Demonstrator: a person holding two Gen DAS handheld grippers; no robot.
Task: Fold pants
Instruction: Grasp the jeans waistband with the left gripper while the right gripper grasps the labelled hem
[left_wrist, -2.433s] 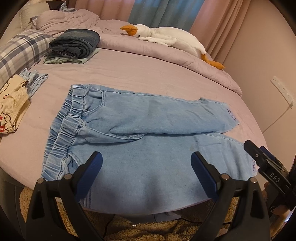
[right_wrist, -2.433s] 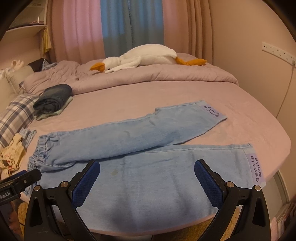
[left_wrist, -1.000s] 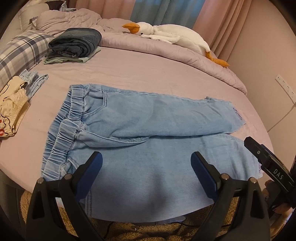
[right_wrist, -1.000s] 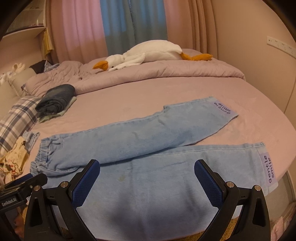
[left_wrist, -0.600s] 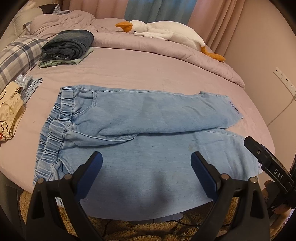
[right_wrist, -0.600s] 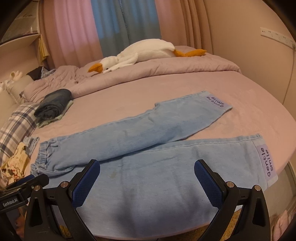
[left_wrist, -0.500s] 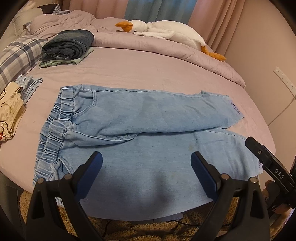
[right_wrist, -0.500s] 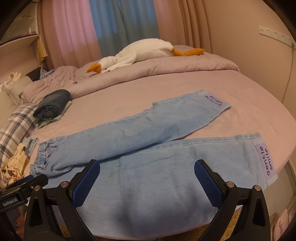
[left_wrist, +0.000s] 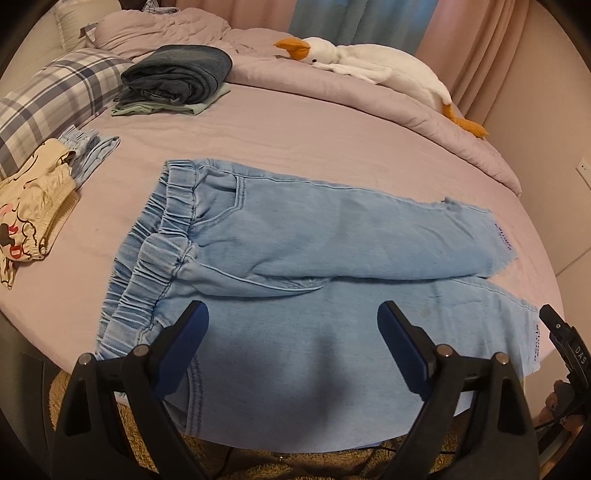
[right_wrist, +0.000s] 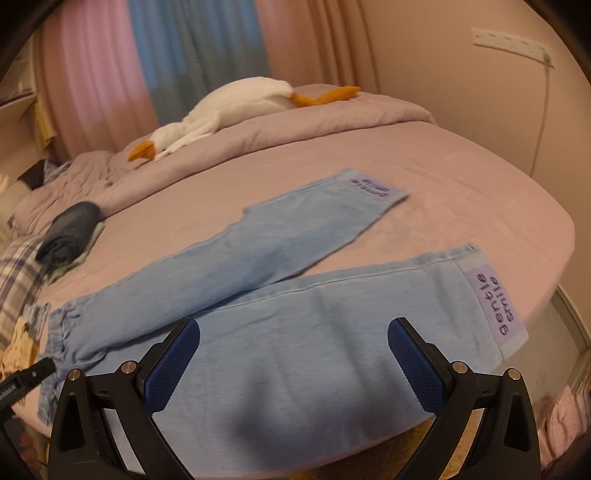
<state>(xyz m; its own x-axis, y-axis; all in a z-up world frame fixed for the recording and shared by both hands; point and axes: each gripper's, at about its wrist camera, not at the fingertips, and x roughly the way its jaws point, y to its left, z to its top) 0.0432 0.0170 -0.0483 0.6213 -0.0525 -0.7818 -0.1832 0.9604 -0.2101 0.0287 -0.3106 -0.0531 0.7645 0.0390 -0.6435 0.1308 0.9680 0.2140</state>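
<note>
Light blue jeans (left_wrist: 314, 236) lie flat on the pink bed, elastic waistband (left_wrist: 155, 266) to the left and both legs running right. The near leg ends in a lilac lettered cuff (right_wrist: 495, 302) by the bed's edge. My left gripper (left_wrist: 291, 325) hovers over the near leg close to the waistband; its jaws are closing a little, still wide, and grip nothing. My right gripper (right_wrist: 293, 339) hangs open over the same leg nearer the cuff, pinching no cloth. Each gripper's tip shows at the edge of the other's view.
A folded stack of dark jeans (left_wrist: 177, 77) and a plaid pillow (left_wrist: 48, 103) sit at the far left. Cream and striped clothes (left_wrist: 29, 206) lie left of the waistband. A plush goose (left_wrist: 362, 62) rests on the duvet behind. The bed edge (left_wrist: 258, 443) is just below my grippers.
The right view has rolled so the bed now looks tilted, and the near leg looms larger. The left view has shifted slightly sideways. The pants lie as before.
</note>
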